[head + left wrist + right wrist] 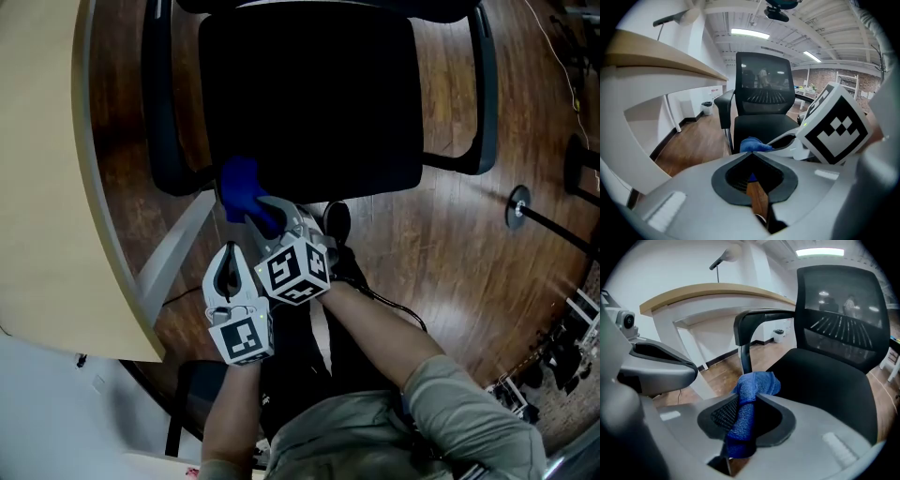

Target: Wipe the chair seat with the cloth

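Observation:
The black chair seat point(309, 94) fills the top of the head view, seen from above. A blue cloth point(242, 187) hangs bunched at the seat's front left corner, and my right gripper point(267, 214) is shut on it. In the right gripper view the cloth point(757, 383) runs up between the jaws of the right gripper point(749, 399) and bulges past their tips, just short of the seat point(825, 385). My left gripper point(229, 251) is beside the right one, nearer me, with its jaws together and nothing in them. In its own view the left gripper point(752, 154) points at the chair point(761, 124).
A light wooden desk point(47, 169) curves along the left, its grey leg point(178, 248) close to the grippers. The chair's armrests point(159, 103) point(483, 84) flank the seat, and a caster point(337, 220) sits below its front edge. A round stand base point(517, 206) is on the wooden floor at right.

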`<state>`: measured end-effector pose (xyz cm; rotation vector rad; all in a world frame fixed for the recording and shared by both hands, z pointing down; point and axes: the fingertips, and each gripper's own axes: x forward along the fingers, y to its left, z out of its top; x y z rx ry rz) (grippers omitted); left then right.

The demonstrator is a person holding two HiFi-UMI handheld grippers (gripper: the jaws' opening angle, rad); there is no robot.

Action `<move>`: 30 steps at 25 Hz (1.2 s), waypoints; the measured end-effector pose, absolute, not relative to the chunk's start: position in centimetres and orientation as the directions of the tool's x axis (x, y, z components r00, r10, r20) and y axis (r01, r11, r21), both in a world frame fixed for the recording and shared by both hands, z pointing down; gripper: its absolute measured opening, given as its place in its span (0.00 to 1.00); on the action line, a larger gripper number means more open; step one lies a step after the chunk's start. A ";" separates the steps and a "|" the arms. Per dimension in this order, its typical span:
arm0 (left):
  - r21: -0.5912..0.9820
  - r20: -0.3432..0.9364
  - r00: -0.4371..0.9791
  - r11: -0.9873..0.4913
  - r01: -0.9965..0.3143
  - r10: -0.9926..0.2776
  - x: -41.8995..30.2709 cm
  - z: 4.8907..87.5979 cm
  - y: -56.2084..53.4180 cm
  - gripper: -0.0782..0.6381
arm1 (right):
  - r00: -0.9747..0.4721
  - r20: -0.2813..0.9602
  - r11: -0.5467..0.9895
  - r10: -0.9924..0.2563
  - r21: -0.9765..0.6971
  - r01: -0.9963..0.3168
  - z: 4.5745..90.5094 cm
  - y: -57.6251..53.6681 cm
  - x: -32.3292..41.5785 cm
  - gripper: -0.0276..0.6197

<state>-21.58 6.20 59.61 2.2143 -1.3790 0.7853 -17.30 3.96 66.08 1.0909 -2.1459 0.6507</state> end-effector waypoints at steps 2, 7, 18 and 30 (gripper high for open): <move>0.052 0.651 0.354 -0.426 -0.903 -0.671 -22.1 60.2 6.6 0.12 | -0.460 0.734 0.550 -0.500 -0.142 -0.823 67.1 4.2 -18.1 0.18; 0.051 0.650 0.357 -0.430 -0.901 -0.671 -21.6 60.9 6.9 0.12 | -0.427 0.767 0.542 -0.479 -0.124 -0.831 69.1 4.8 -17.0 0.18; 0.077 0.631 0.505 -0.600 -0.796 -0.589 -11.1 59.6 7.9 0.12 | -0.237 0.810 0.330 -0.536 -0.057 -0.942 68.3 7.4 -3.5 0.18; 0.099 0.607 0.657 -0.779 -0.620 -0.446 4.1 58.6 11.4 0.12 | -0.004 0.831 -0.028 -0.556 -0.023 -0.999 67.7 14.1 14.6 0.18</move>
